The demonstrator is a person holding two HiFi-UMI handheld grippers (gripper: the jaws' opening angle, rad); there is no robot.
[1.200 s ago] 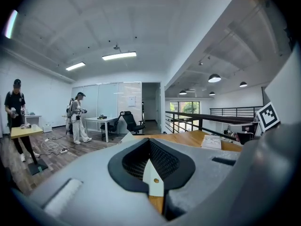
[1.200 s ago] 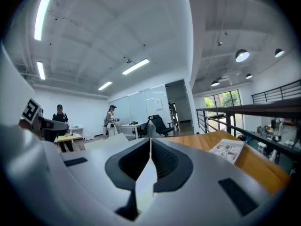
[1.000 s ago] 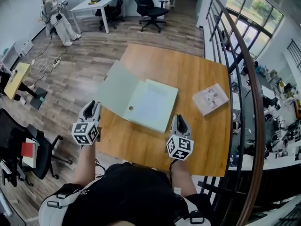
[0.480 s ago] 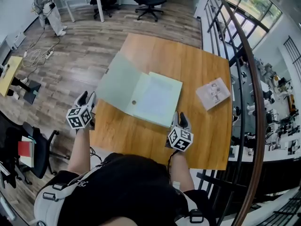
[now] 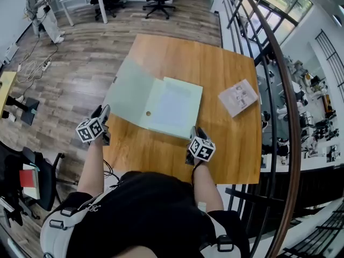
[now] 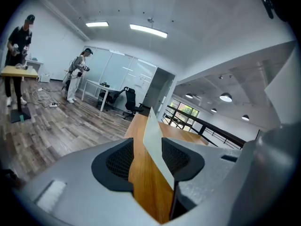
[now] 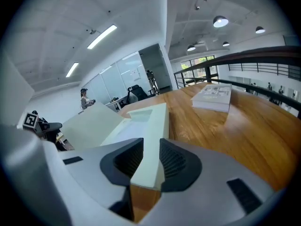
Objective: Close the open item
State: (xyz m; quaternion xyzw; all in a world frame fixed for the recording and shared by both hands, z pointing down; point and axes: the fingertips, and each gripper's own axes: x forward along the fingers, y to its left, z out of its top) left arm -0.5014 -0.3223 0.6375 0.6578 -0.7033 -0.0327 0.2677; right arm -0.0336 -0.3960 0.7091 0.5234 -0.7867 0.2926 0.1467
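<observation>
Wood table (image 5: 215, 74) is filling the middle of the head view, with office floor at left and a railing (image 5: 277, 79) at right. At left we are holding the left gripper (image 5: 102, 114) just off the table's left edge, where the open cover (image 5: 126, 93) of the folder (image 5: 172, 109) is overhanging. Its jaws have just been opening and are standing apart, with the cover's thin edge between them, unpinched. We are judging this as lining up to lift the cover and swing it over.

At centre the folder is lying spread open. At lower centre the right gripper (image 5: 194, 132) is sitting at the folder's near right corner. Its jaws have also just been opening, with the corner between them unpressed, probably to steady that half. A booklet (image 5: 238, 97) is lying well apart at right.

We are struggling to tell what the folder holds. In the head view the marker cubes are partly covering both grippers' jaws.
</observation>
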